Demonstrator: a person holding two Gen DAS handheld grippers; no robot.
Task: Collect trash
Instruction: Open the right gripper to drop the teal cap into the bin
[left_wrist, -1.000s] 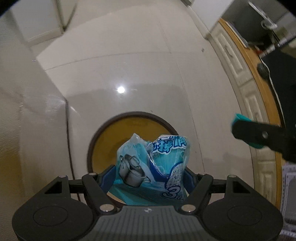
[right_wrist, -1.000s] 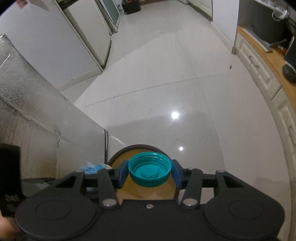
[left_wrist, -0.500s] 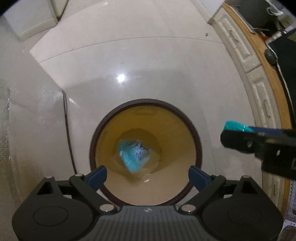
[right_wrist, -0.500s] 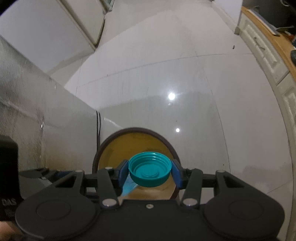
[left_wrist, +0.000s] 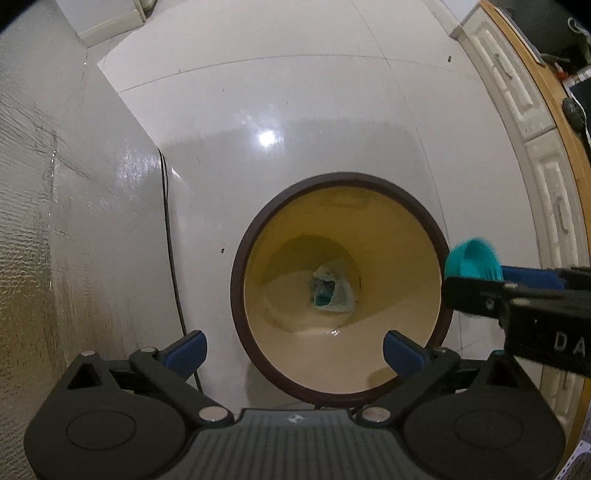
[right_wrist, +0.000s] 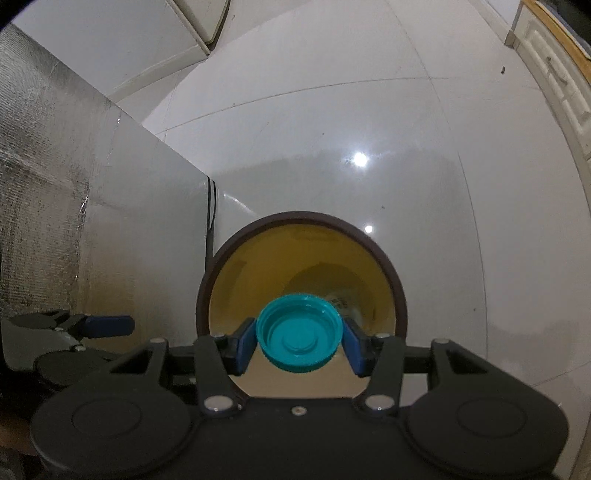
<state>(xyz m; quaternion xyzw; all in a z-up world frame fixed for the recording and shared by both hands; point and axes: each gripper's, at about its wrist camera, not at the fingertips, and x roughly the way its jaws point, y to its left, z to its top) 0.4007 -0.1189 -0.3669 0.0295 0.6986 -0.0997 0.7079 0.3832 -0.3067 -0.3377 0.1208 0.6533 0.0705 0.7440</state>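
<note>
Two handheld grippers hang over a round bin (left_wrist: 341, 288) with a dark brown rim and a yellow inside, standing on a glossy pale tiled floor (left_wrist: 295, 110); the left gripper (left_wrist: 293, 349) points straight down above the bin's near rim, its blue fingers (left_wrist: 184, 347) spread wide and opening further, with nothing between them; a crumpled blue and clear plastic wrapper (left_wrist: 330, 291) lies at the bottom of the bin.

The right gripper (right_wrist: 299, 341) pinches a teal plastic lid (right_wrist: 299, 338) by its opposite edges, hollow side facing the camera, directly over the bin's mouth; in the left view the same lid shows beside the bin's right rim.

The lid looks light, stiff and smooth, so it probably needs only modest pressure across its ribbed rim, the sensible place to hold it; squeezed off-centre it might slip or flip out; it seems unlikely to break if dropped. The wrapper appears soft, crinkly and nearly weightless.

A silver foil-textured panel (left_wrist: 55, 221) rises just left of the bin, with a thin dark cable (left_wrist: 171, 258) running down its edge; white panelled cabinets (left_wrist: 546, 166) under a wooden top line the right side; ceiling lights glint on the floor.
</note>
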